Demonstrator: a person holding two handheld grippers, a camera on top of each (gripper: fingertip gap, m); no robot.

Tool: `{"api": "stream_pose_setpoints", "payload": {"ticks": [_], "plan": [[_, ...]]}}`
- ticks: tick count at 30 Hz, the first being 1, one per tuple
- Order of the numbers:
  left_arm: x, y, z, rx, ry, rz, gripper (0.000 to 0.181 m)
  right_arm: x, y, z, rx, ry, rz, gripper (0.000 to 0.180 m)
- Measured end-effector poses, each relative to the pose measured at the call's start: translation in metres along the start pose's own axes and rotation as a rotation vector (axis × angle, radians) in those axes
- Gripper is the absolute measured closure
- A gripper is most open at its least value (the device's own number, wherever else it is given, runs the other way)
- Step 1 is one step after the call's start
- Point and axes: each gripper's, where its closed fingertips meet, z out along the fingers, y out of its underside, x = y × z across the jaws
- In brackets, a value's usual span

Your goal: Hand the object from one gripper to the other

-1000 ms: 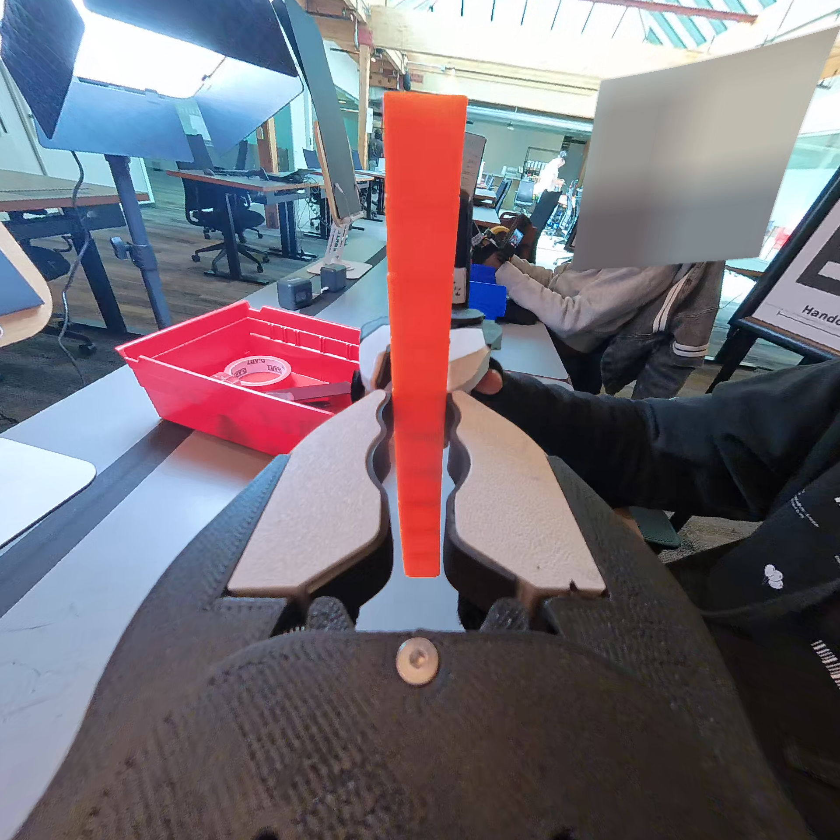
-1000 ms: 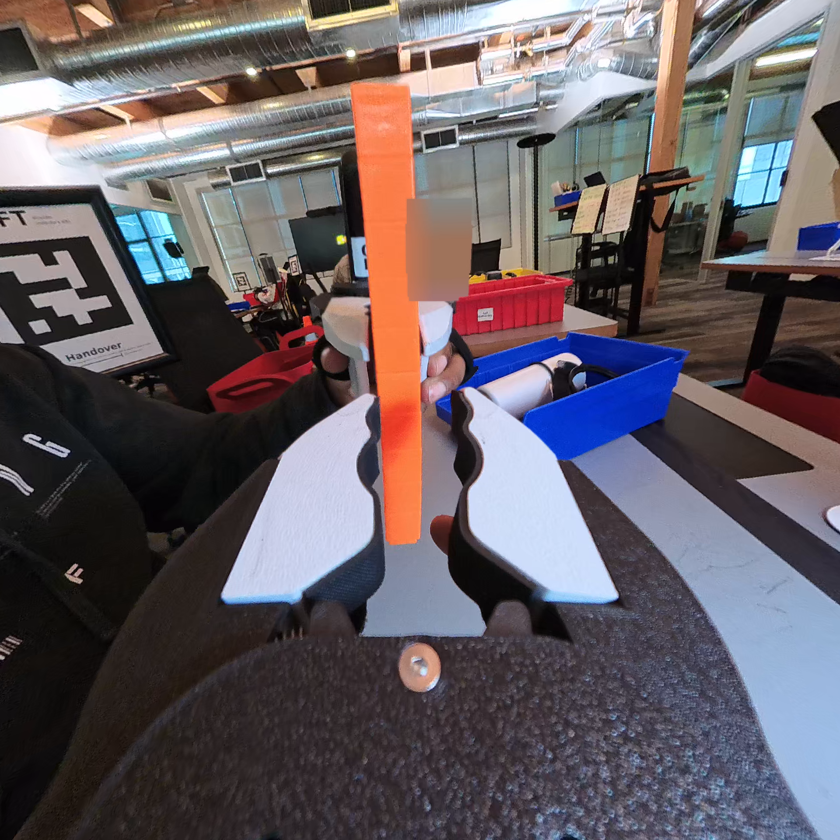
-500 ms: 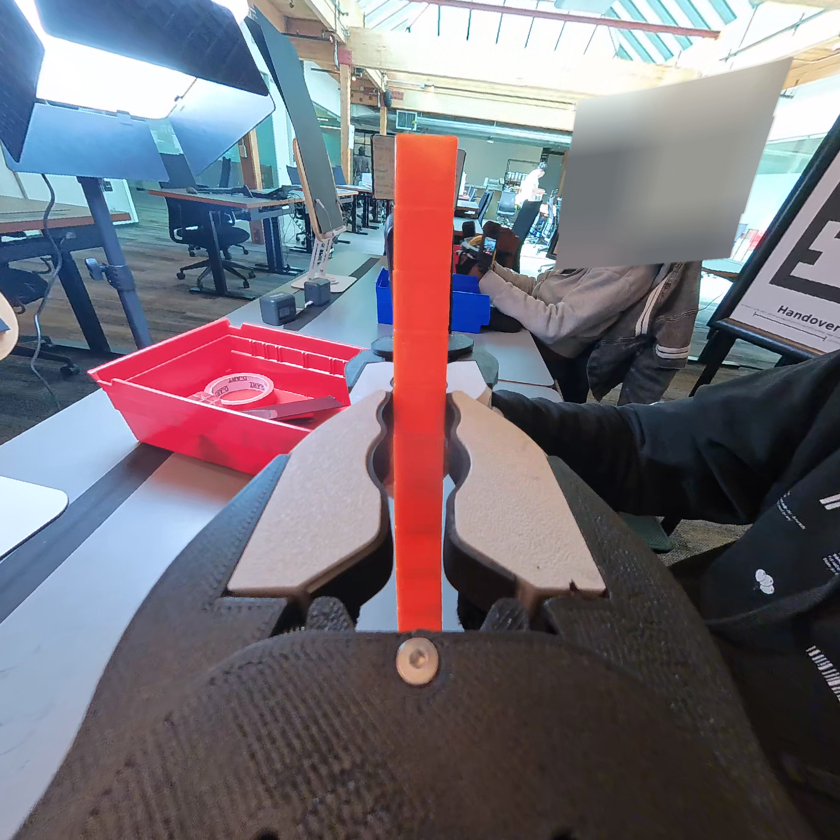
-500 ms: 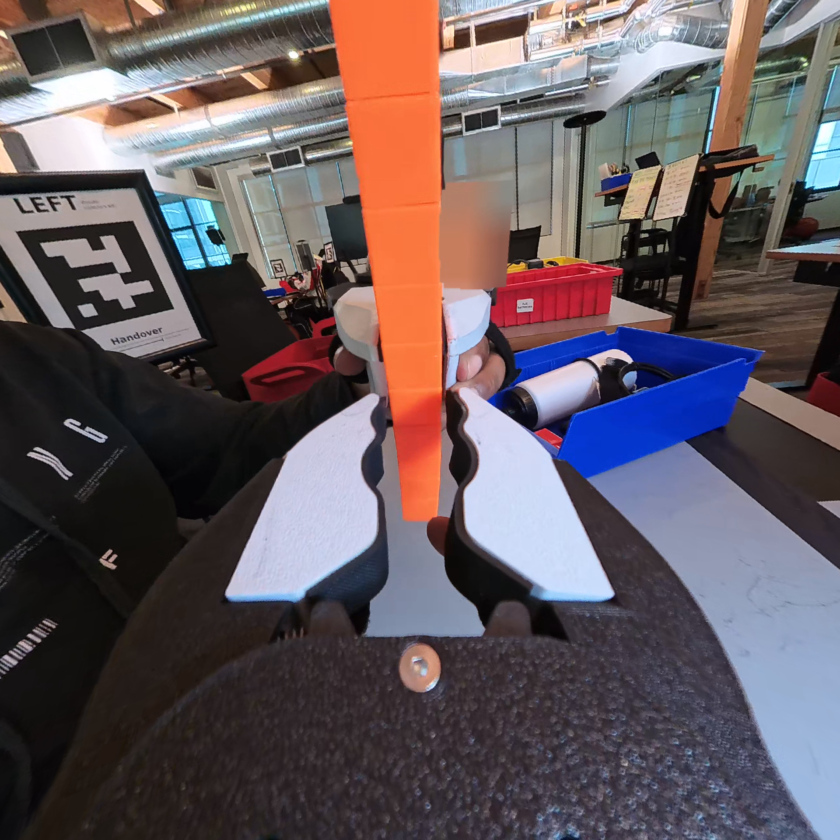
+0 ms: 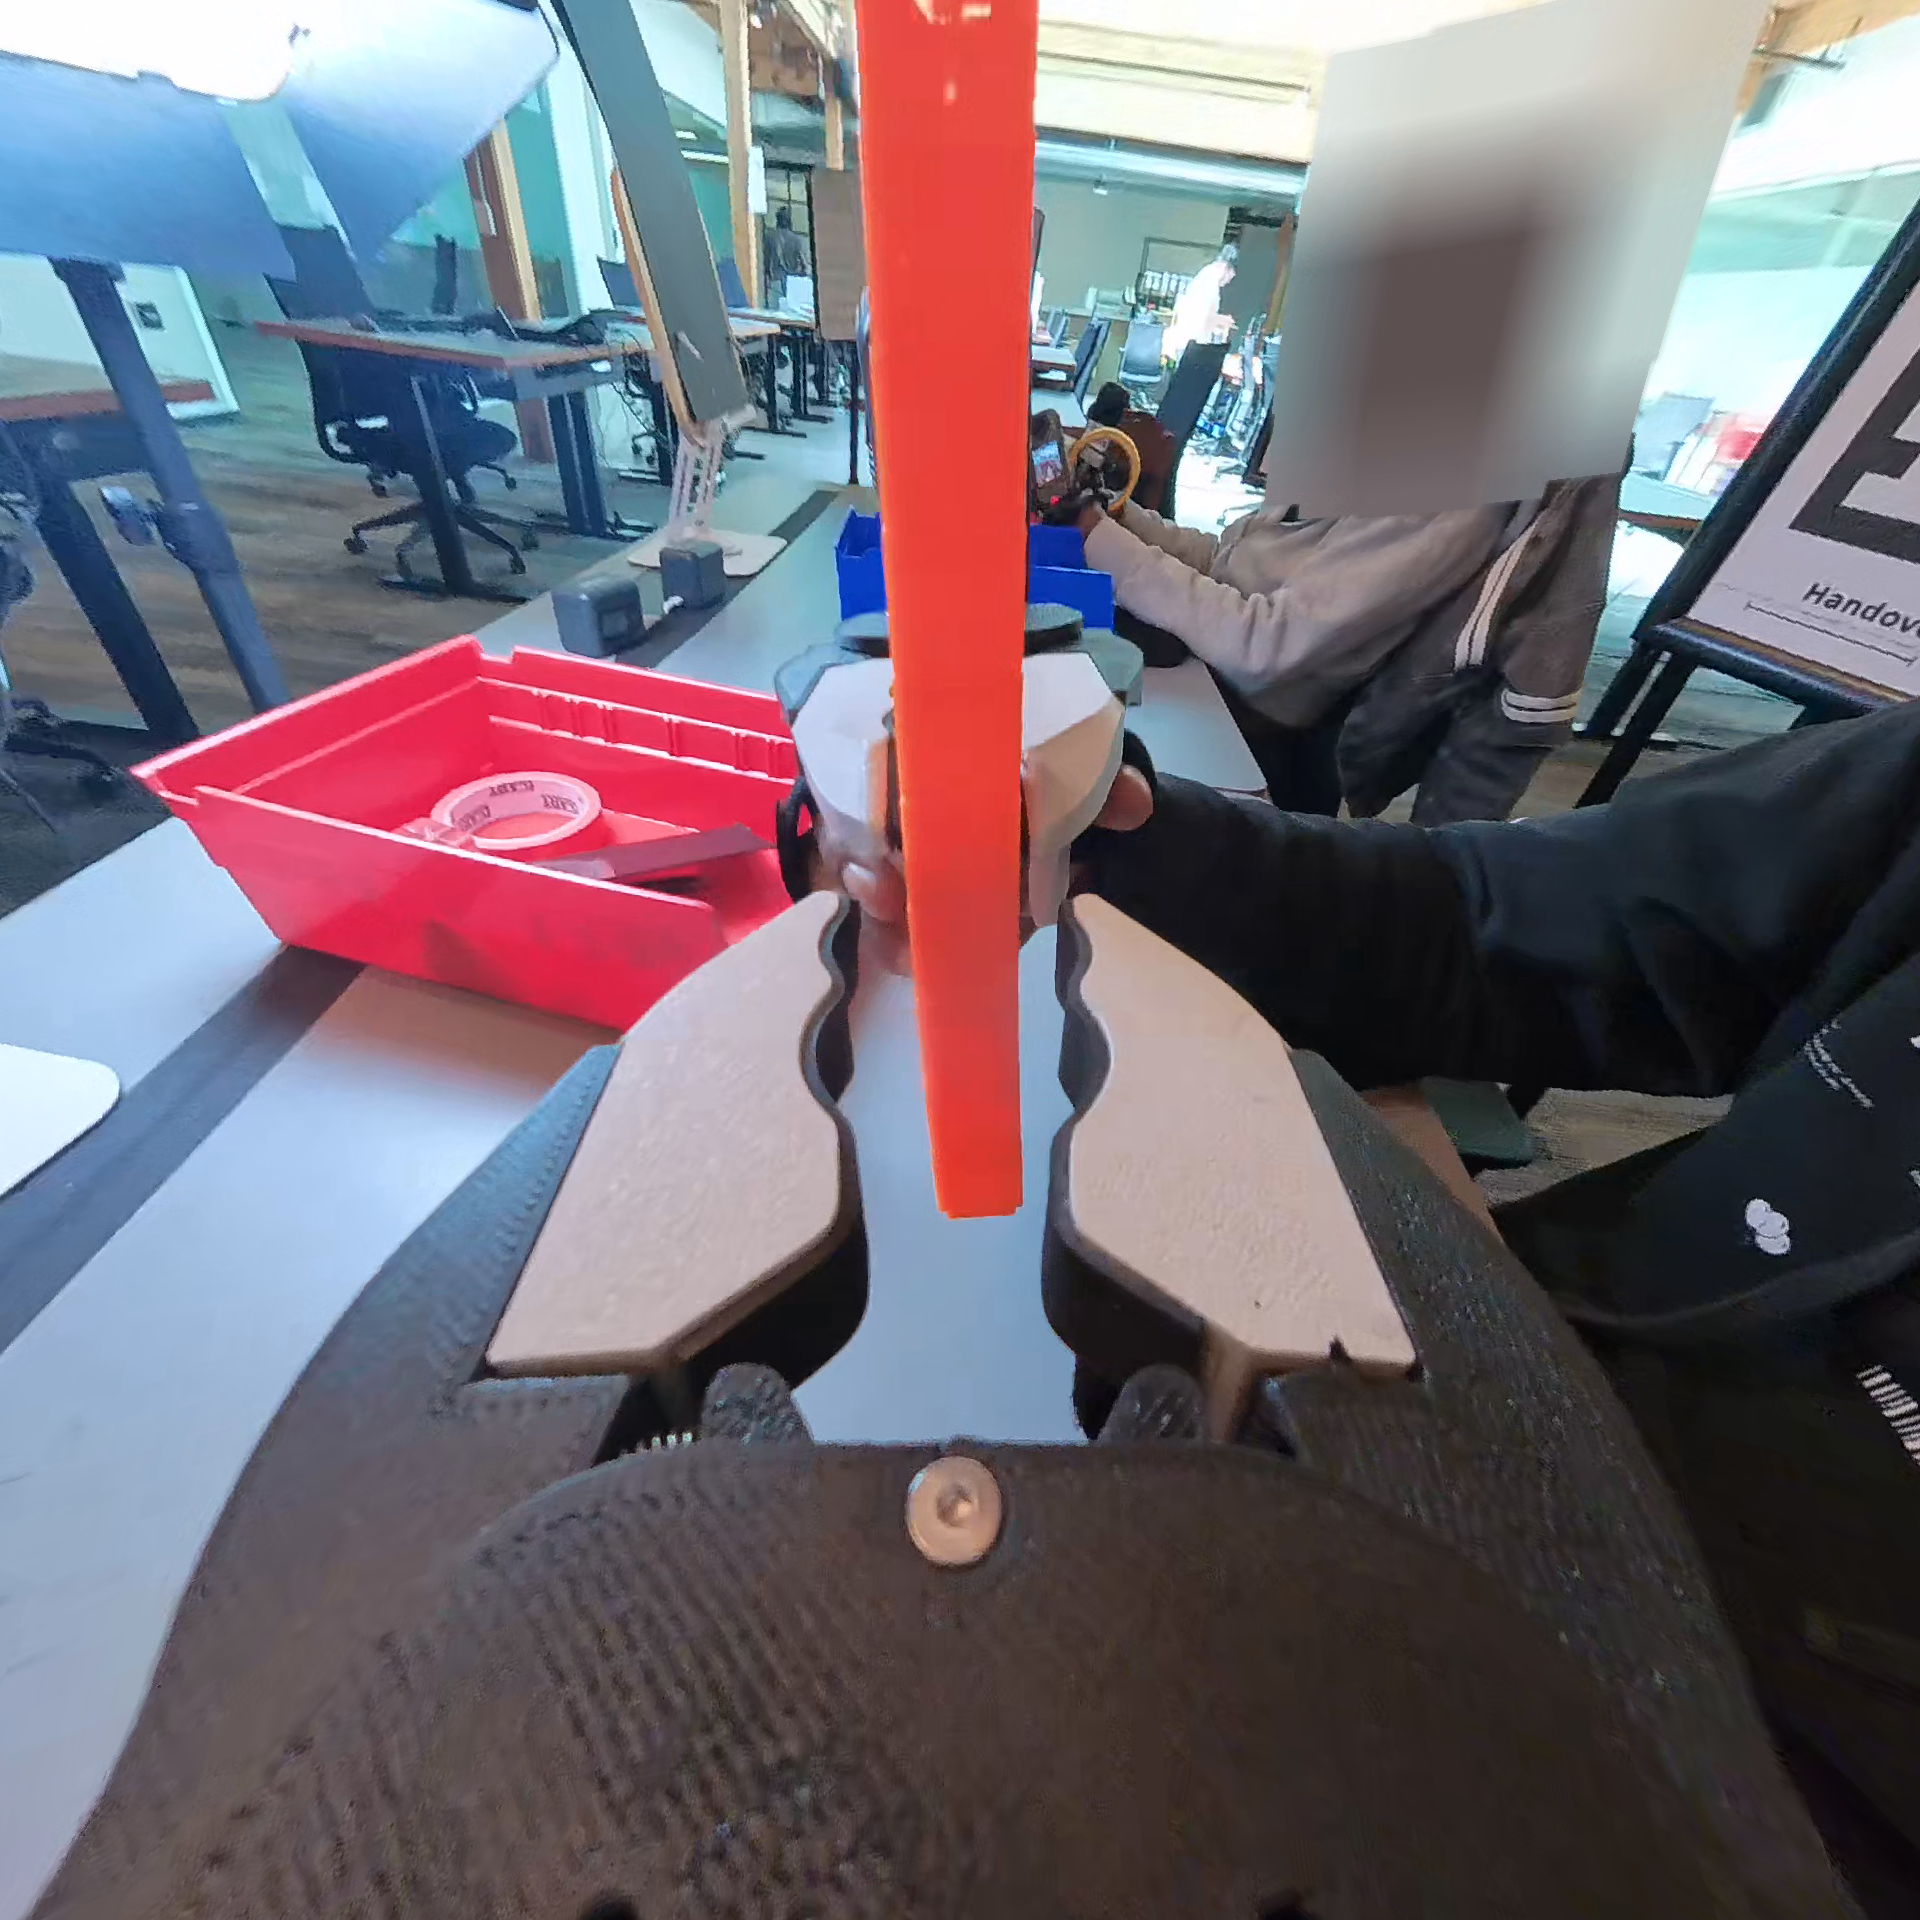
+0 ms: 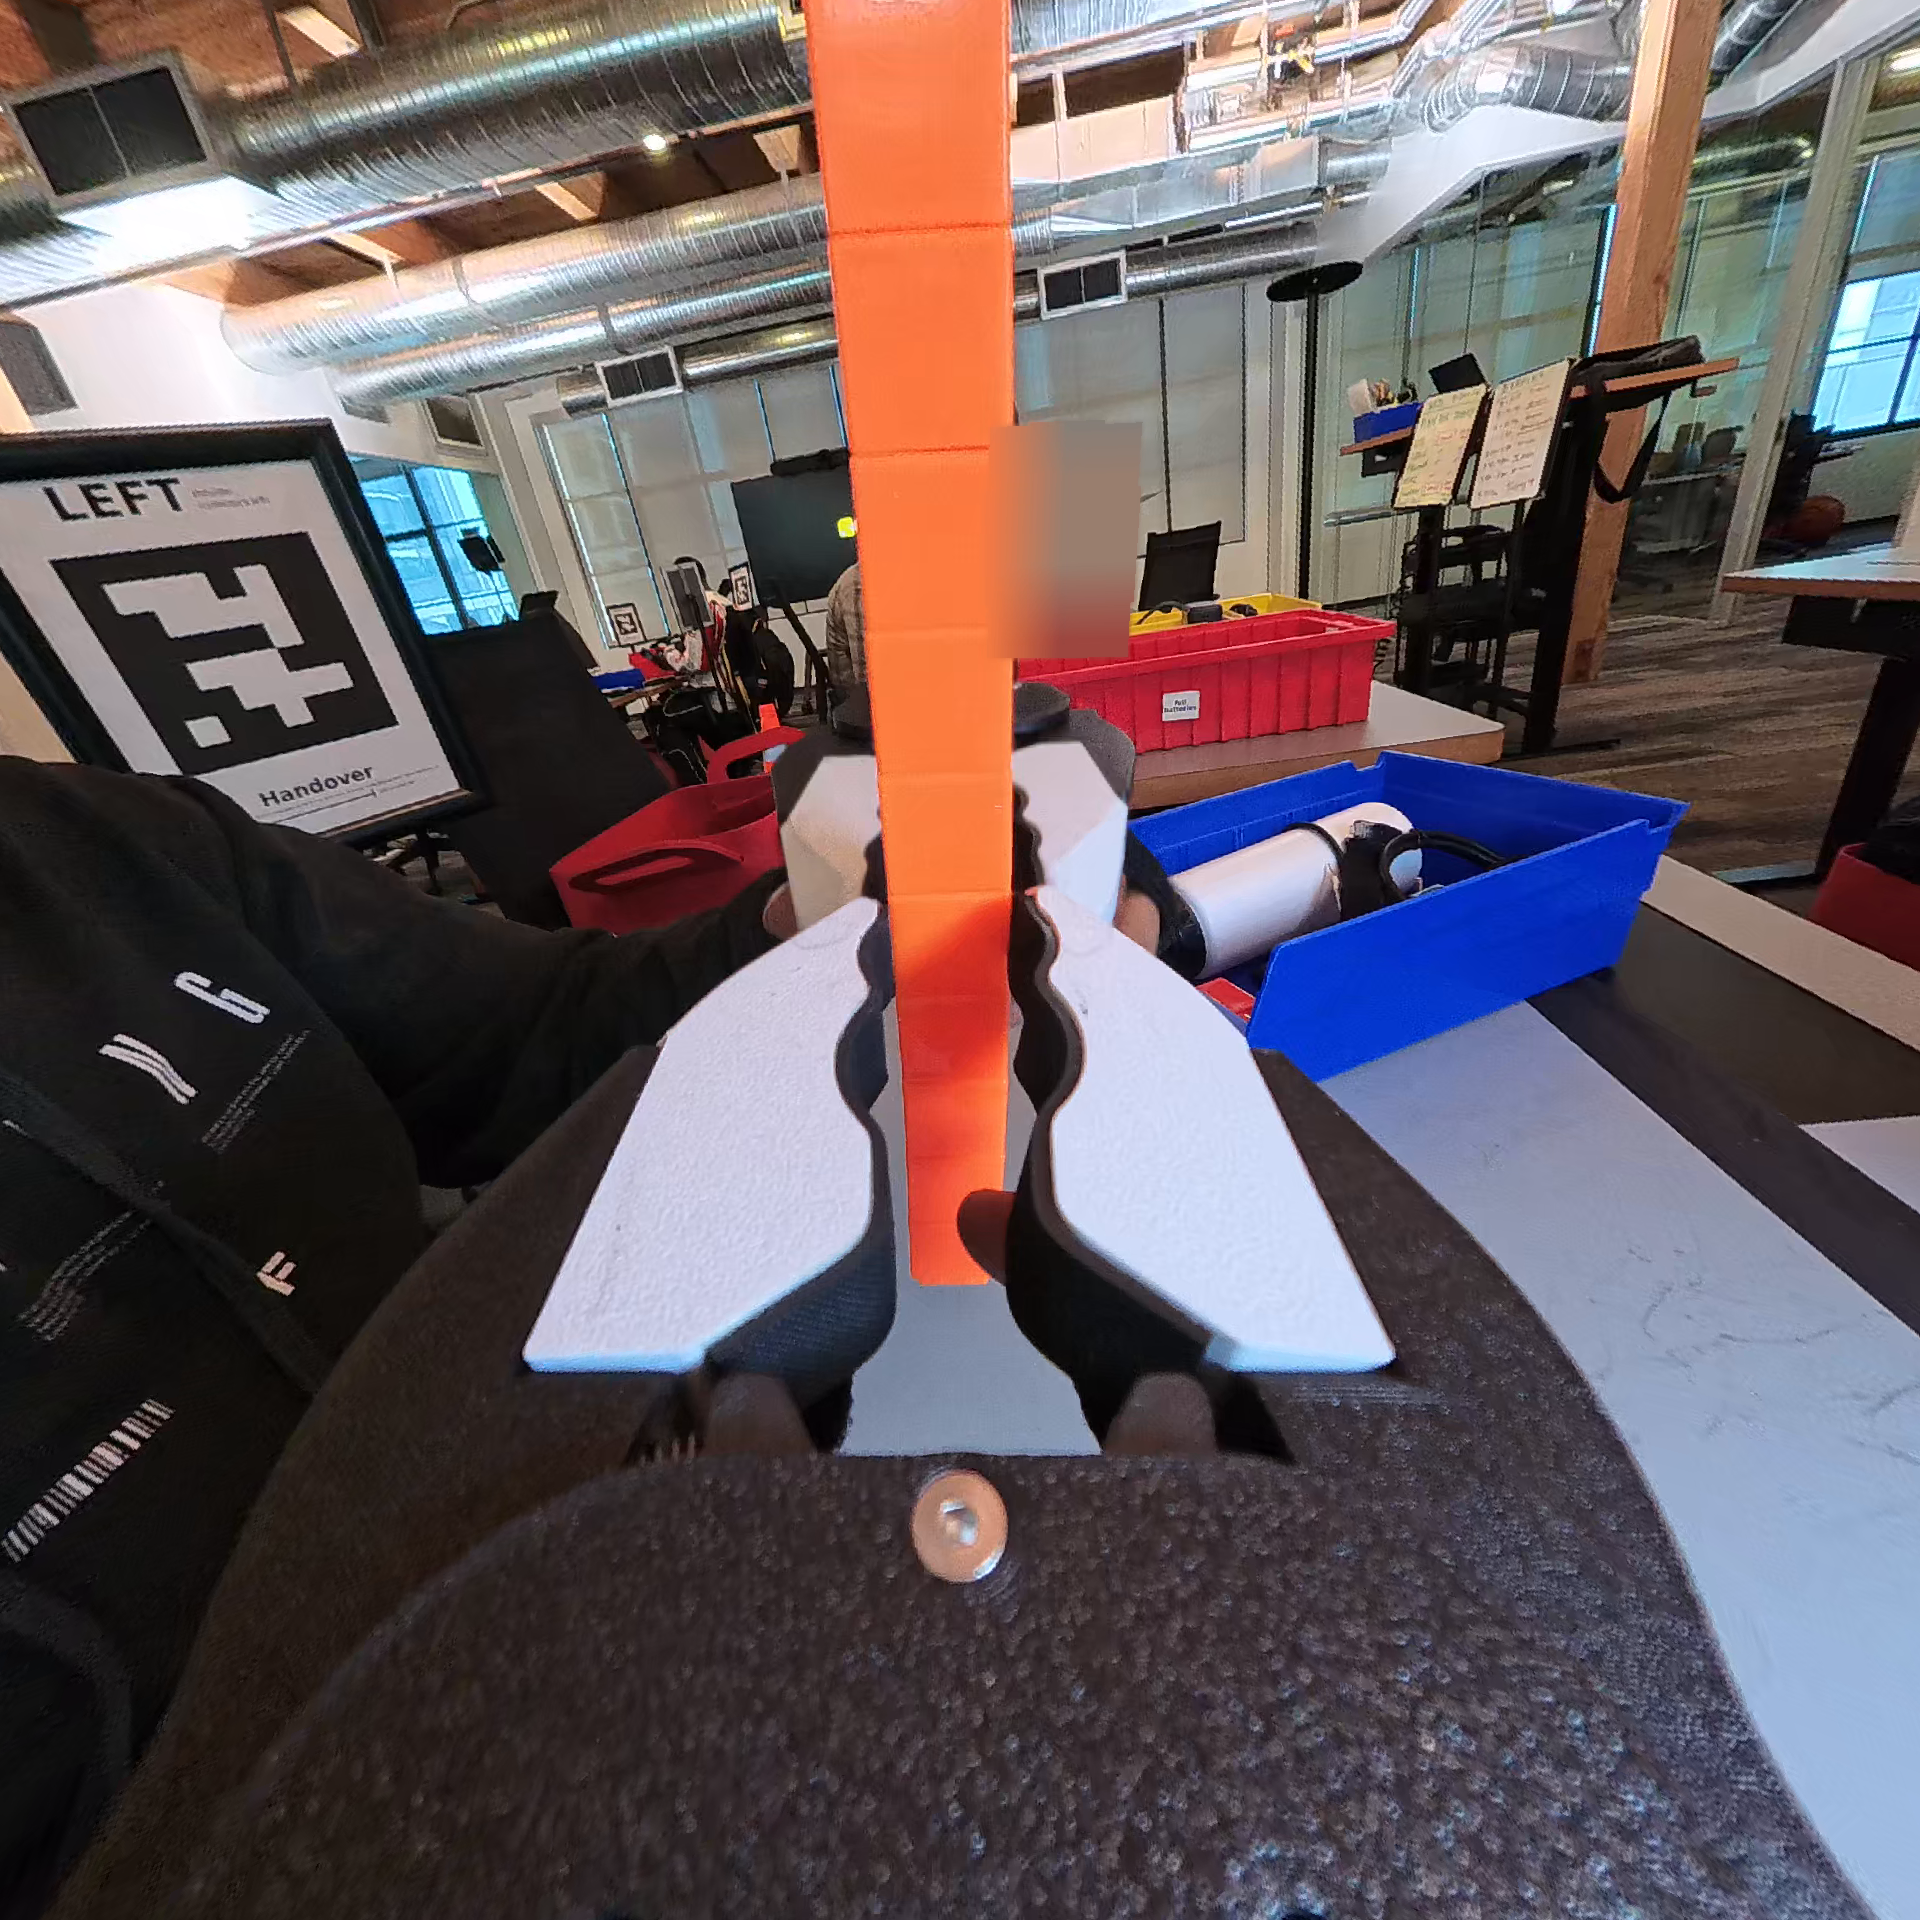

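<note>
Letting go w/ my left gripper [image 5: 951,997], jaws now spreading off the orange bar [image 5: 951,623]; right gripper [image 6: 951,997] is clamping it, so handover's basically done imo.

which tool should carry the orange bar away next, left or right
Right. The right tool has its fingers closed against the orange bar, while the left tool stands open with gaps on both sides of the bar, so it looks ready to back off.

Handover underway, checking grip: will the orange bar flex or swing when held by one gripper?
Probably stiff: the orange bar stands straight, no sag. Likely light, looking like thin plastic. It may pivot: the right gripper pinches only its lower end; the left gripper is open.
</note>
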Motion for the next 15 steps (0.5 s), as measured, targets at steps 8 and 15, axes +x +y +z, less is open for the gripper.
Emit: {"api": "stream_pose_setpoints", "payload": {"ticks": [8,15], "plan": [[0.000,0.004,0.008,-0.014,-0.011,0.001,0.159,0.000,0.000,0.004,0.018,0.007,-0.005,0.158],[-0.007,-0.018,-0.008,0.098,-0.054,-0.002,0.159,0.005,-0.010,-0.005,0.053,0.048,-0.023,0.144]]}}
